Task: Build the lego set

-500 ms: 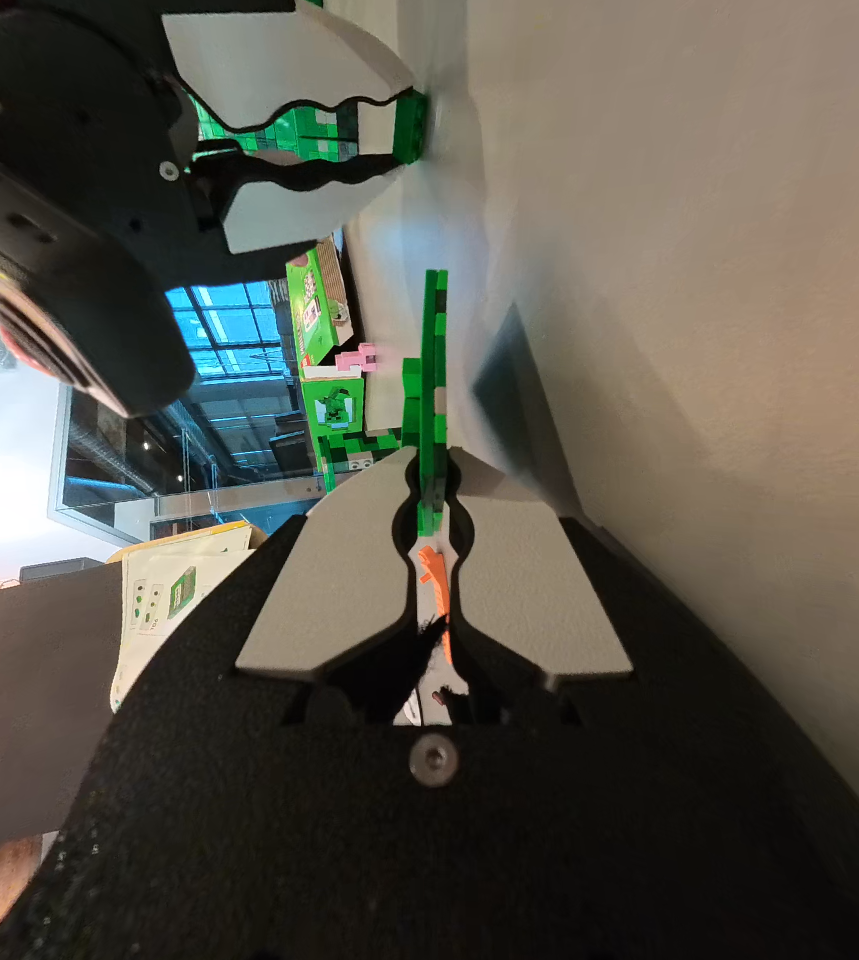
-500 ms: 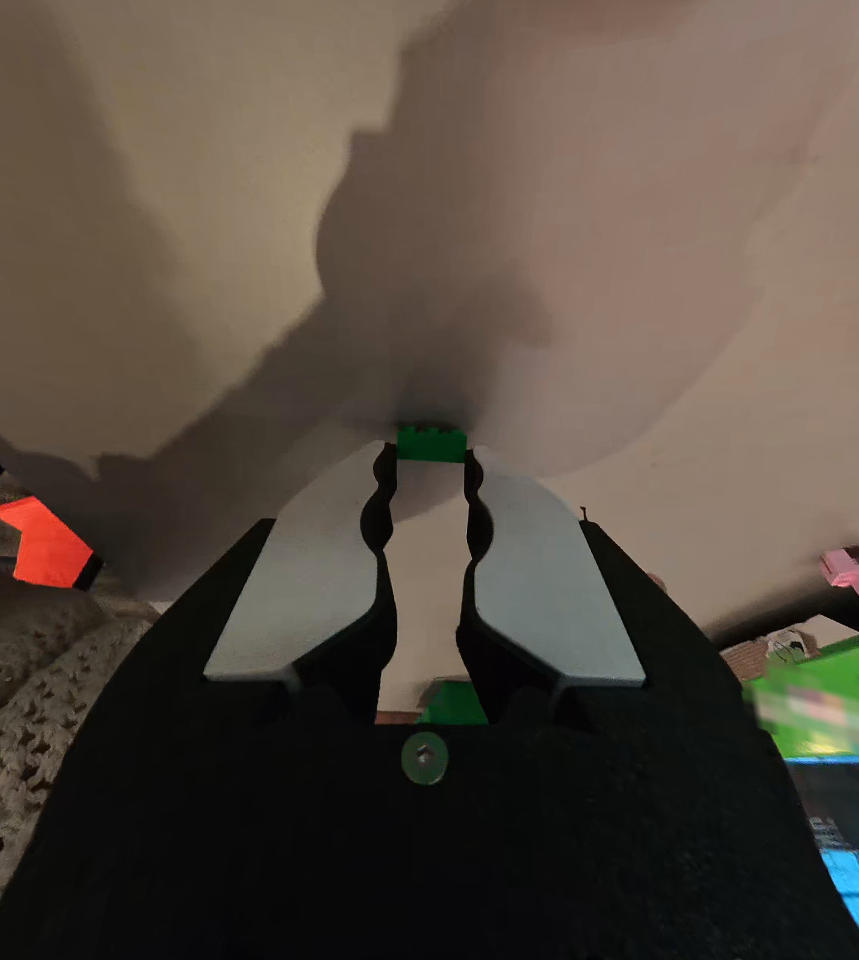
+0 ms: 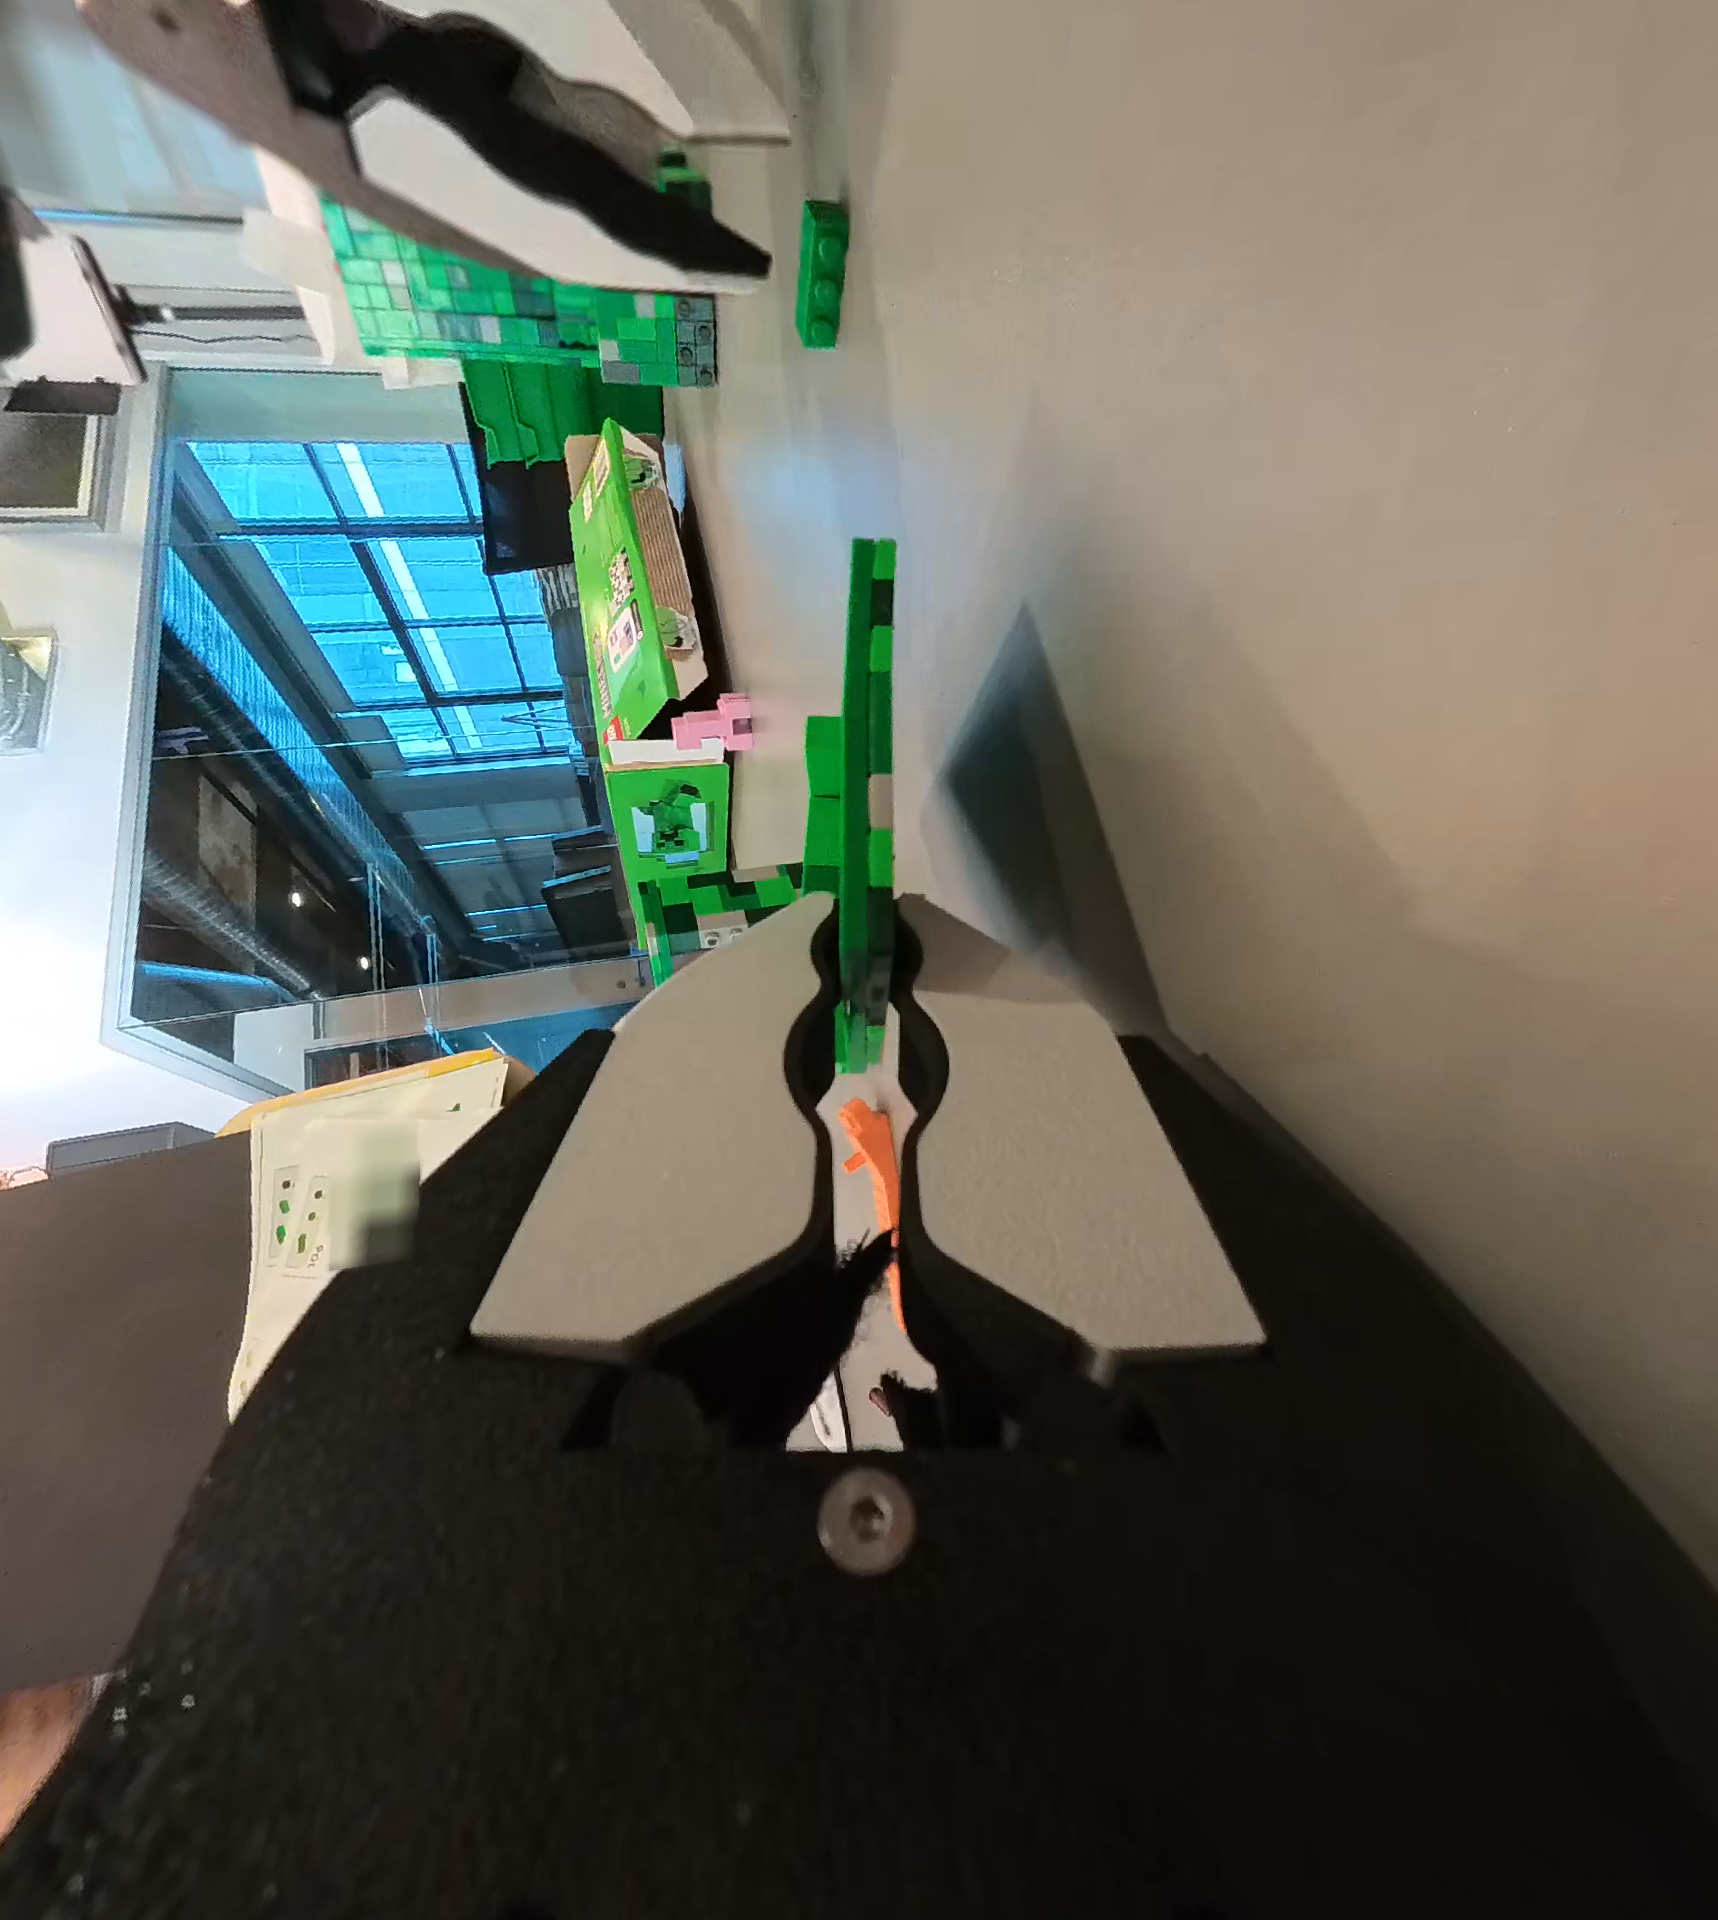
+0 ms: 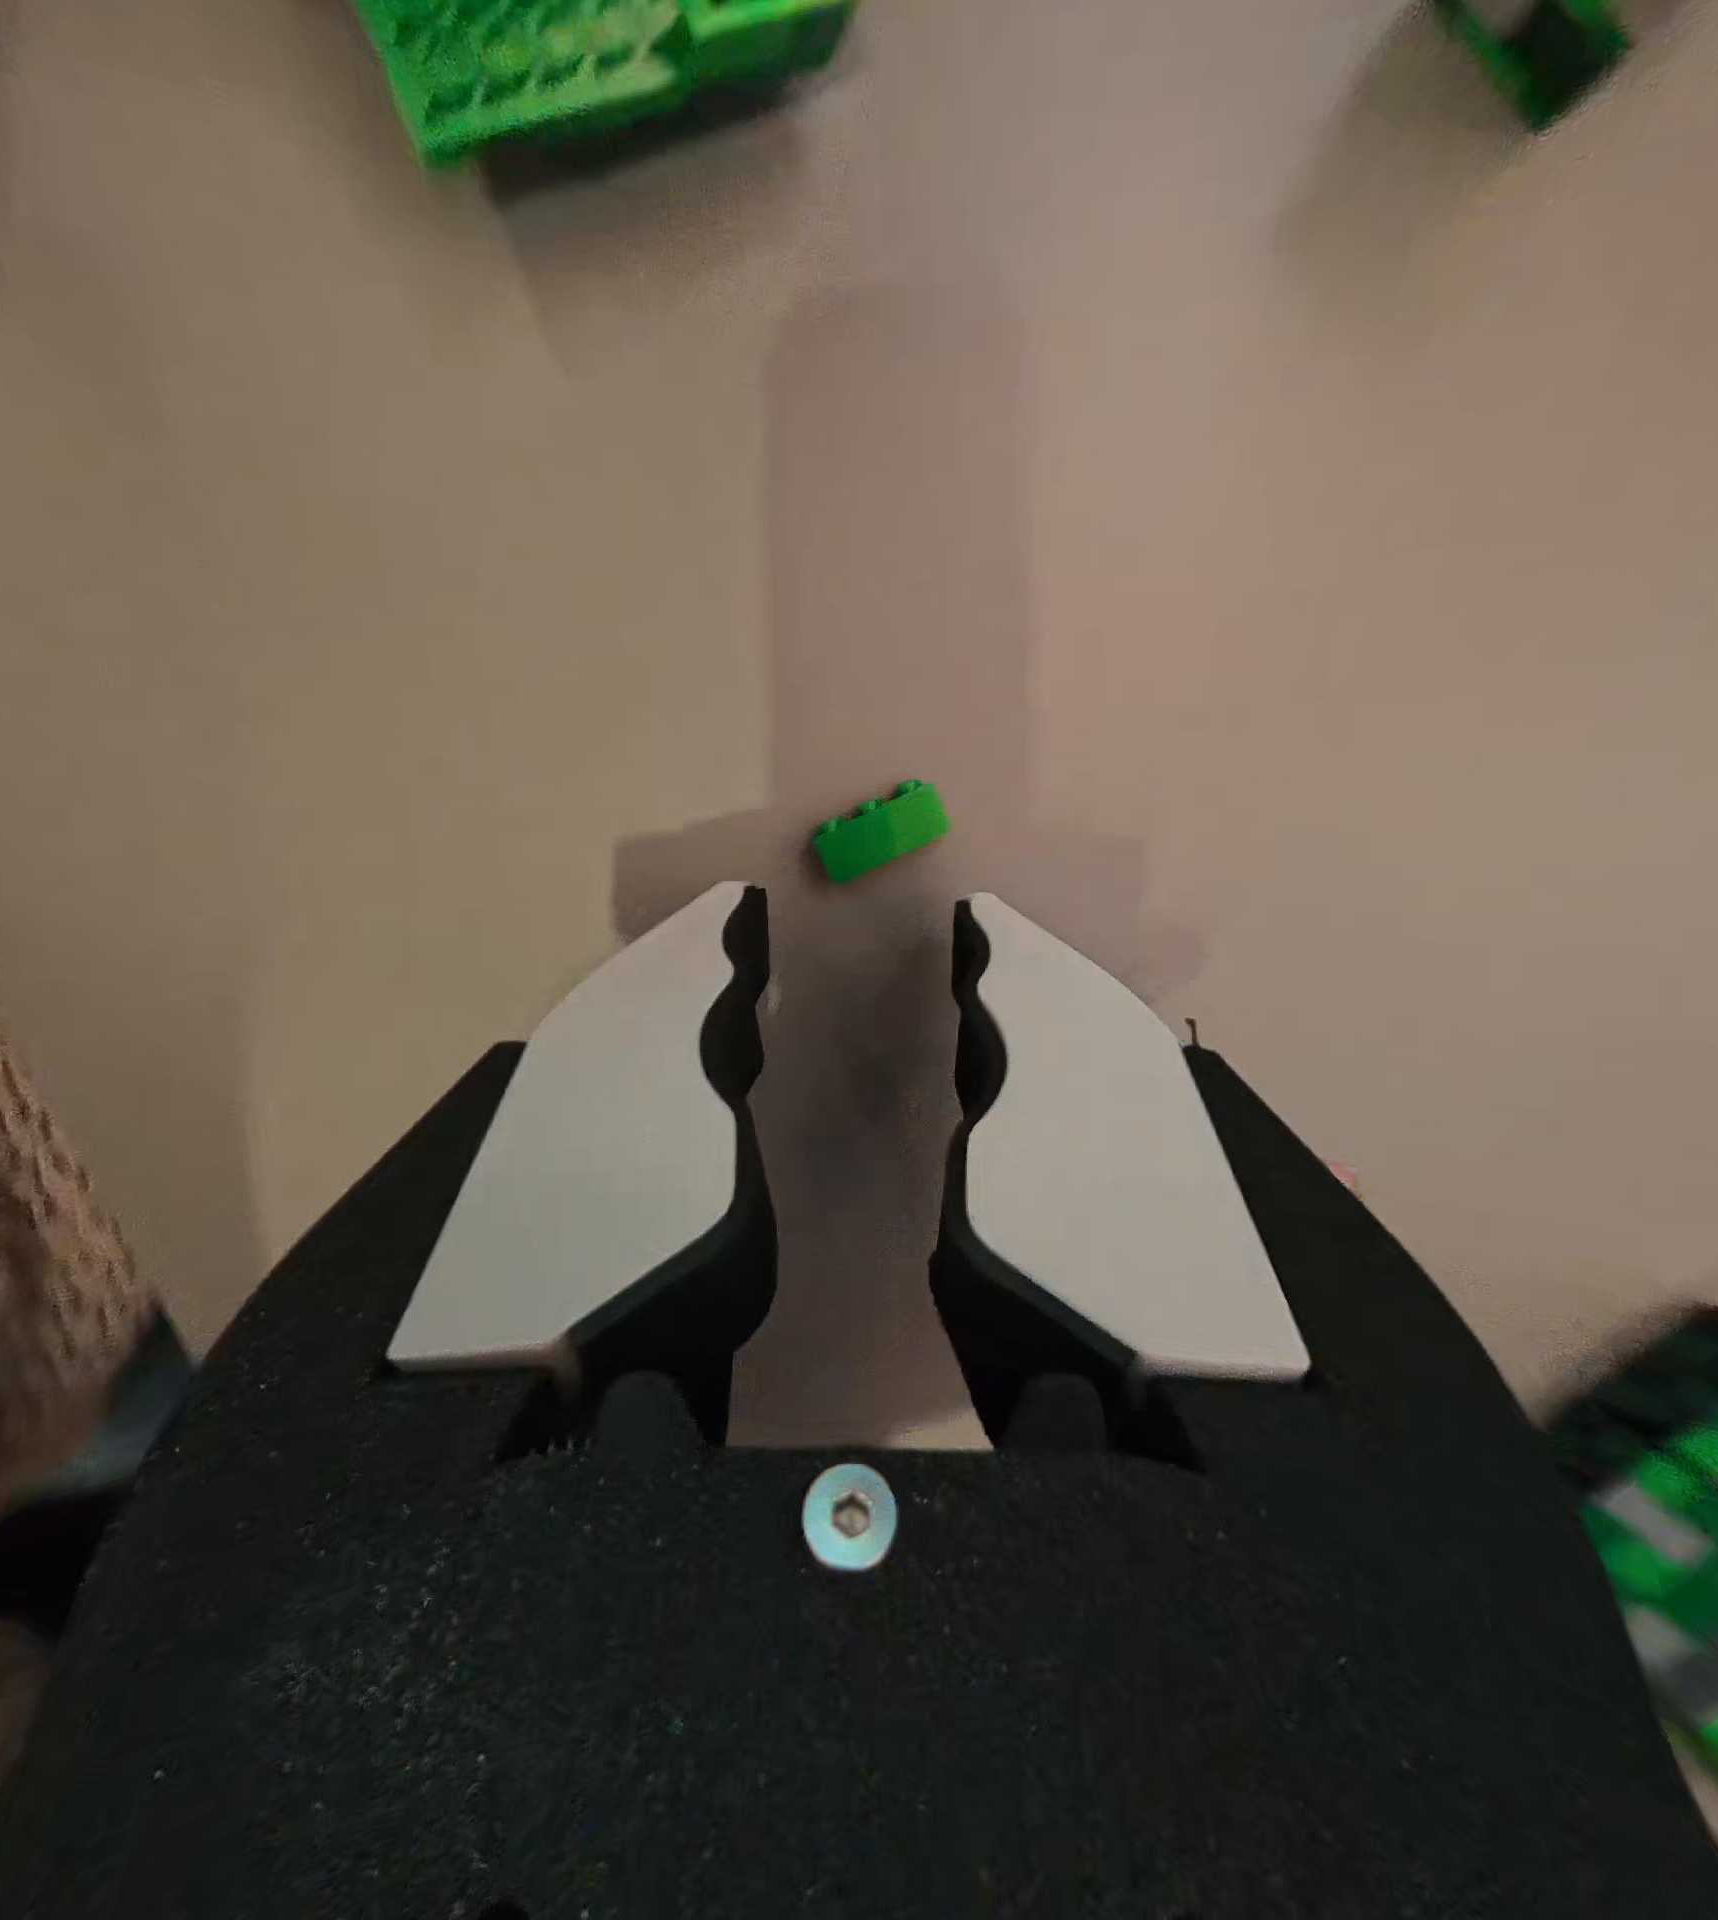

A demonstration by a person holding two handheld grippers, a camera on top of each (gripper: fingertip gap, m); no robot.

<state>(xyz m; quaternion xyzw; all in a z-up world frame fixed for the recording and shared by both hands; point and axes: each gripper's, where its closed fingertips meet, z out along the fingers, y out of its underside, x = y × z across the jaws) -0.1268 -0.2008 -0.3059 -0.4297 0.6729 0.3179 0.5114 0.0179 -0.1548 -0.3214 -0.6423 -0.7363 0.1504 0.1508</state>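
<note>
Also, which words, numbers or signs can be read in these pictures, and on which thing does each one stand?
Green cardboard set box: print too small to read.
White instruction booklet: marks blurred, unreadable.
Flat green brick panel in the left gripper: no writing seen.
Small green brick: none.

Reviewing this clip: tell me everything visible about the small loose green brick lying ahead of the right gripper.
The small green brick is a glossy plastic piece, one stud wide with a row of studs along its top, three by the left wrist view. It lies alone, studs up, on the pale table, skewed to the camera. It sits just beyond the tips of the right gripper, whose jaws stand open, and no finger touches it. Motion blur softens its edges.
</note>
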